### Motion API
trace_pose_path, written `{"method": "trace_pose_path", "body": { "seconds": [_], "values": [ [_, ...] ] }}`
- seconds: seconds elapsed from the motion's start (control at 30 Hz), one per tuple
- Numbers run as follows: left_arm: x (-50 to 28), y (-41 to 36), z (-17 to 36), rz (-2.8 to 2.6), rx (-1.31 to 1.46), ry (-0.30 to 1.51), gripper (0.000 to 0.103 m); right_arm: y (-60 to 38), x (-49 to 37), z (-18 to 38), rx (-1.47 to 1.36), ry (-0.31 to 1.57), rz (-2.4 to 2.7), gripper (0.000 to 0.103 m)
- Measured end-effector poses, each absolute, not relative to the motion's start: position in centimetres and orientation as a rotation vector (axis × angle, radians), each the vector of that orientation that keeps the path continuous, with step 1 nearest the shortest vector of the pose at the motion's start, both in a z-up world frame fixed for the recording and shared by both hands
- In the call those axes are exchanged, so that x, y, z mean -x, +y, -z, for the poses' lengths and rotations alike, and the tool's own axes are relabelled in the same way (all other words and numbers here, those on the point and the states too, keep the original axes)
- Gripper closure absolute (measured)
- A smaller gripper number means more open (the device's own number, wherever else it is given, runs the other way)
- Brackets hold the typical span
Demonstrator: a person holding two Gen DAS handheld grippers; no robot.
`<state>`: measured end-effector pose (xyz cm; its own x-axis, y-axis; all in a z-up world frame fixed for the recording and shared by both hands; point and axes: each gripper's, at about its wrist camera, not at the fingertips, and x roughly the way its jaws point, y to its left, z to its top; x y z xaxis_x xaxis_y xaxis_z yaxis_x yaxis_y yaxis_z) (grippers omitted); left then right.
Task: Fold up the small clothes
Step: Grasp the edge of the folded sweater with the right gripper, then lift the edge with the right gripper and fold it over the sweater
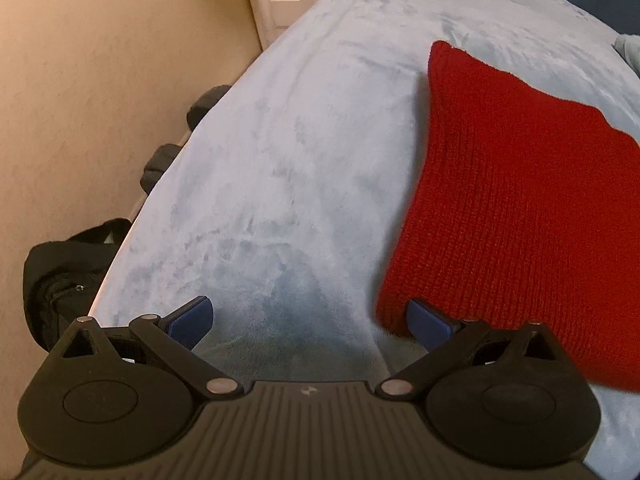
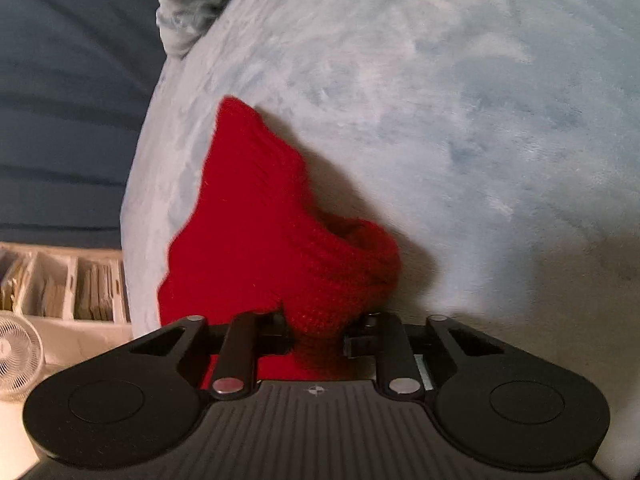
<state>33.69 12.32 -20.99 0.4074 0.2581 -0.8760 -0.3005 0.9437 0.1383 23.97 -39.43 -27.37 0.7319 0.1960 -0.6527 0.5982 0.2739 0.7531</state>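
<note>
Right fingers (image 2: 316,334) pinch my red knit garment (image 2: 256,232) at its near hem; left fingers (image 1: 310,320), spread, empty; garment's long axis runs toward 12 o'clock, lying at their 2 o'clock.

Blanket (image 1: 280,140) left of red knit (image 1: 520,200) lies bare, open for passage. Bags (image 1: 60,272) crowd its left edge. Bunched cloth (image 2: 188,4) sits at the far corner.

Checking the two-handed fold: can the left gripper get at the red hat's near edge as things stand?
Probably yes. The left gripper is open, one finger already beside the red hat edge, only bare blanket between. The right gripper is shut on another part of the hat.
</note>
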Motion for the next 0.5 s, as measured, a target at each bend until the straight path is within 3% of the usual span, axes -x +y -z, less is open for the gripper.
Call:
{"method": "trace_pose_path", "body": {
  "seconds": [0.2,0.5],
  "values": [
    [-32.5,13.3,20.1,-0.447,0.043,1.032,0.000,-38.7,-24.2,25.2,-1.212,0.731,0.316,0.085],
    [-33.5,13.3,23.1,-0.340,-0.005,1.120,0.000,-38.1,-24.9,26.4,-1.153,0.811,0.414,0.082]
  ]
}}
